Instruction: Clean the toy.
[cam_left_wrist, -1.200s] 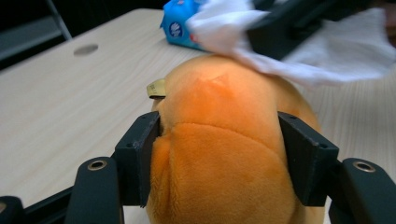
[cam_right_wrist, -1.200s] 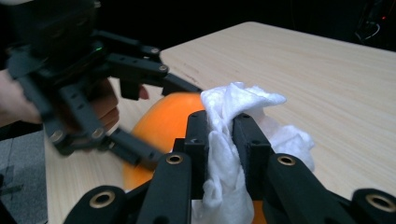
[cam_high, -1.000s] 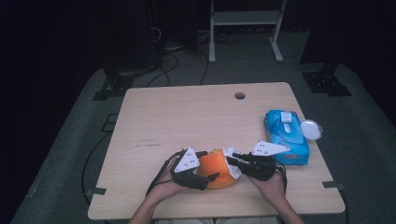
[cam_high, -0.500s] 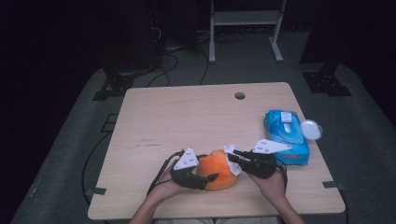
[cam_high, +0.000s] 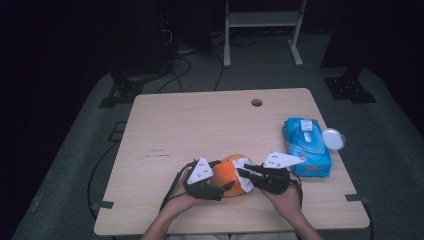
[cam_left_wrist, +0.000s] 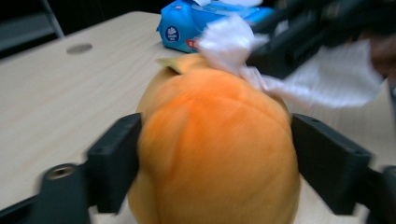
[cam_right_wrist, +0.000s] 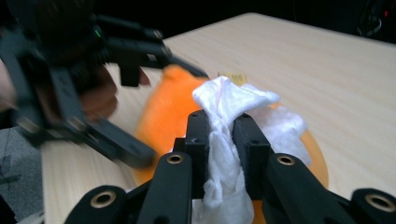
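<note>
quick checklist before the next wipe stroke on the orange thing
1. Left gripper clamped on the round orange plush pumpkin: ok, a jaw presses each side, though they have just been reopening after a brief squeeze.
2. Right gripper shut on the crumpled white wipe: ok.
3. Wipe touching the pumpkin's top: ok.
4. Pumpkin resting on the light wooden table: ok.
5. Blue wipe packet out of the way: ok, off beside the right hand.
6. Pumpkin's underside clean: cannot tell.

Left gripper (cam_high: 216, 181) jaws just reopening.
</note>
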